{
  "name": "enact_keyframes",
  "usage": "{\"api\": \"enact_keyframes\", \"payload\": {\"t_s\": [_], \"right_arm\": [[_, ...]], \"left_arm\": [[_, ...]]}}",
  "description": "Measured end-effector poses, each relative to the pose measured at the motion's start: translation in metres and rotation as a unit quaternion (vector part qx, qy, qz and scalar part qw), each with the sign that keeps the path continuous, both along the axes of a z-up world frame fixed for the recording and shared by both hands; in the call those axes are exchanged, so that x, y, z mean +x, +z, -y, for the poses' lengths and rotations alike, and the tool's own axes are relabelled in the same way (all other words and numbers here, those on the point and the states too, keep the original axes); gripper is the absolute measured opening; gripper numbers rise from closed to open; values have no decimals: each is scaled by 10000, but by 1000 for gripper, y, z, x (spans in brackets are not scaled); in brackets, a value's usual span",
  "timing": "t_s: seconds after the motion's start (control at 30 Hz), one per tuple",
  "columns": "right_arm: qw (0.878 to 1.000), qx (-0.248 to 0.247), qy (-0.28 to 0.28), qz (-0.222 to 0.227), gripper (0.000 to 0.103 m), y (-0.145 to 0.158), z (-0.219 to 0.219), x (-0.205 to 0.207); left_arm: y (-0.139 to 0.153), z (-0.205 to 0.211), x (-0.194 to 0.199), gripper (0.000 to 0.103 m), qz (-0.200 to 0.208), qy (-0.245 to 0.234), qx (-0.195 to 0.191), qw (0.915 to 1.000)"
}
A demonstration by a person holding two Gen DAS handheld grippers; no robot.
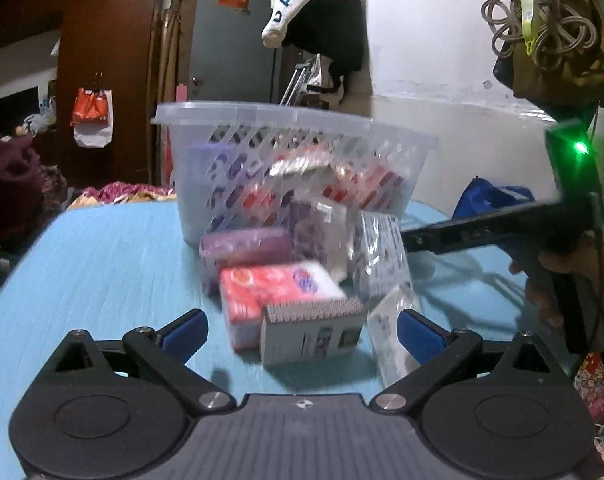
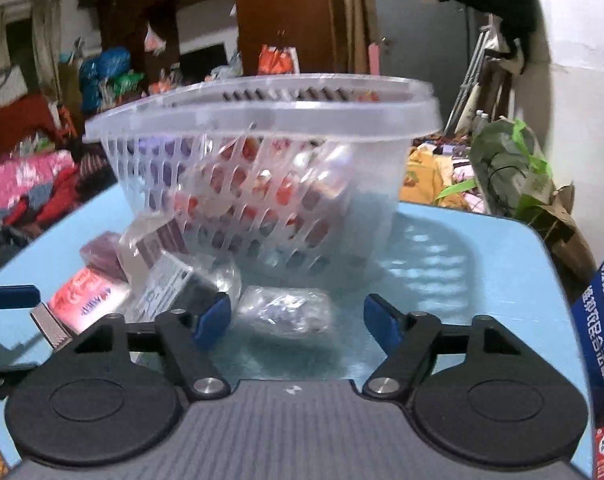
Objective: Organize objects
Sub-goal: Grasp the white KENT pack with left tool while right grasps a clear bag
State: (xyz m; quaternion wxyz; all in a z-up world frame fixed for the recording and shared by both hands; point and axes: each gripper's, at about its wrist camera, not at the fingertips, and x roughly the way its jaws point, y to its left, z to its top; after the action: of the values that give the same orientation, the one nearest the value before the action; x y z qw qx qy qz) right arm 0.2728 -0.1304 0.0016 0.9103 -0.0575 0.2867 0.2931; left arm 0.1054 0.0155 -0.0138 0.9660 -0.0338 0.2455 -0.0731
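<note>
A clear slotted basket point(image 1: 262, 114) holding red and purple packs stands at the middle of the blue table point(image 1: 102, 260). In front of it lie a purple pack point(image 1: 246, 246), a red tissue pack point(image 1: 270, 284), patterned clear packets point(image 1: 381, 256) and a grey-white box point(image 1: 313, 332). My left gripper point(image 1: 300, 334) is open wide, with the box between its pads and untouched. My right gripper point(image 2: 298, 320) is open around a crinkled clear packet point(image 2: 286, 310) in front of the basket point(image 2: 262, 116); the right pad stands apart from it.
A blue printed bag point(image 2: 597, 320) stands at the table's right edge, a leafy plant point(image 2: 509, 160) beyond the far corner. A hand point(image 1: 541, 280) holds the right tool at the right of the left wrist view. Clothes and bags clutter the room behind.
</note>
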Motion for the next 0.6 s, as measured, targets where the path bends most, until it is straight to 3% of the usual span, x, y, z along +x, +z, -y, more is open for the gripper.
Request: {"api": "enact_keyframes", "payload": {"t_s": [0.03,0.13,0.27,0.43,0.5,0.6], "right_arm": [[10000,-69,26,-14,75,-5,-2,0],[9998,-149,40,-109,59,-14,-1,0],[9999,-115,-30,58,58,-12,14,-10],[9995,40,-137,280,58,-9,32,-24],[9991,127,-183,362,58,-8,35,-27],[9977,281,-249,562,57,-4,39,-32]], "left_arm": [[-2,1,0,102,-39,-16,-4,10000],[-8,6,2,102,-35,21,58,10000],[-12,9,7,101,-62,249,122,9996],[-13,16,7,84,31,512,415,9978],[-15,17,6,64,53,503,467,9976],[-16,12,-2,61,205,609,419,9971]]}}
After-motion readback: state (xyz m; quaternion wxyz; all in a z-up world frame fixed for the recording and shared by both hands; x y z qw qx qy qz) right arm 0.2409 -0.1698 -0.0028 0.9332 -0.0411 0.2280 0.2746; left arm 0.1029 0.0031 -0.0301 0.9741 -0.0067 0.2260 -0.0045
